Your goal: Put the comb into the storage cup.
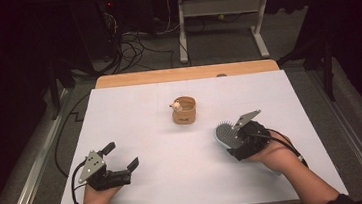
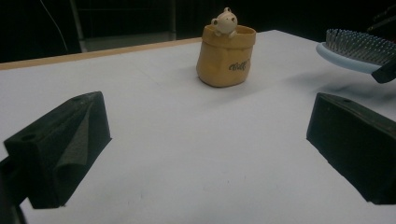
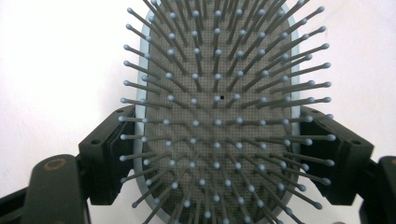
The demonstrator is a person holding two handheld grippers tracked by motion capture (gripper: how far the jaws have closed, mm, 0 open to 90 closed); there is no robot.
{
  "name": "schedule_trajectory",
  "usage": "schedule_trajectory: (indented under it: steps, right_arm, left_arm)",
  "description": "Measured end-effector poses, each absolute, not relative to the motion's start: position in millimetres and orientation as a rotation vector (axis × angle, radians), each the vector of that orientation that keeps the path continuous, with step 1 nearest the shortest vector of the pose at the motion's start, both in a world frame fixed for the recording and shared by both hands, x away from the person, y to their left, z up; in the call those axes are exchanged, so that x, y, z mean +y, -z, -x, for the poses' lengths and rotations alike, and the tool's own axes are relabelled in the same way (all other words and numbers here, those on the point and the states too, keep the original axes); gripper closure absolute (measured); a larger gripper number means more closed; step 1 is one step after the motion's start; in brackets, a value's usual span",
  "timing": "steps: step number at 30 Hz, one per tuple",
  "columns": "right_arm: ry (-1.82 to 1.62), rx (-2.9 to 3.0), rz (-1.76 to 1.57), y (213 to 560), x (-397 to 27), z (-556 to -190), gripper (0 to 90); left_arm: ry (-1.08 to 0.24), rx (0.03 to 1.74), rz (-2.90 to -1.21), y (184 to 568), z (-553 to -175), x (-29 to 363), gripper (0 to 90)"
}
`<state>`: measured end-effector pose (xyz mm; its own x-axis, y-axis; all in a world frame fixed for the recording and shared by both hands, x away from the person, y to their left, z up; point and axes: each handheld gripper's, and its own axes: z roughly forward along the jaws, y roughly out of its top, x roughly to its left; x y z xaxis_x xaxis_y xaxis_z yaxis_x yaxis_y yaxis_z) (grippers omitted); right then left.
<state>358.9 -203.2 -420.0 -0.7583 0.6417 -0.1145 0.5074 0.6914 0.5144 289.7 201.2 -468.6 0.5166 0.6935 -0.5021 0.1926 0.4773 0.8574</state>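
Observation:
A light-blue hairbrush [image 1: 223, 133] with grey bristles is held just above the white table at the right, bristles up. My right gripper [image 1: 240, 141] is shut on it, its jaws pressing the two sides of the brush head [image 3: 217, 116]. A tan bag-shaped cup [image 1: 184, 110] with a small bear figure [image 1: 175, 105] on its rim stands mid-table, beyond both grippers. My left gripper [image 1: 121, 156] rests low at the front left, open, with nothing between its fingers [image 2: 65, 144]. From the left gripper view the cup [image 2: 226, 58] stands ahead and the brush [image 2: 357, 49] is at the right.
The white sheet [image 1: 136, 126] covers the table, with a wooden edge [image 1: 186, 74] at the far side. Cables and a desk frame [image 1: 221, 22] lie on the floor beyond. A cable [image 1: 288, 144] trails from the right gripper.

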Motion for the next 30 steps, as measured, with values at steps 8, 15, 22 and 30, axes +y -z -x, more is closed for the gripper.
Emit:
schedule_trajectory:
  steps: [8, 15, 22, 30]
  right_arm:
    - [-0.864, 2.503, -0.930, 411, -204, -358, 20.7]
    - [-0.978, 2.424, -0.910, 409, -203, -356, 20.7]
    - [-1.034, 2.375, -0.903, 410, -197, -357, 20.7]
    - [-1.141, 2.285, -0.895, 411, -190, -354, 20.7]
  left_arm:
    - [-0.373, 1.010, -1.055, 468, -289, 201, 0.8]
    - [-0.377, 1.011, -1.056, 468, -289, 201, 0.8]
    - [-0.375, 1.012, -1.057, 468, -289, 201, 0.8]
    - [-0.377, 1.014, -1.063, 469, -290, 202, 0.8]
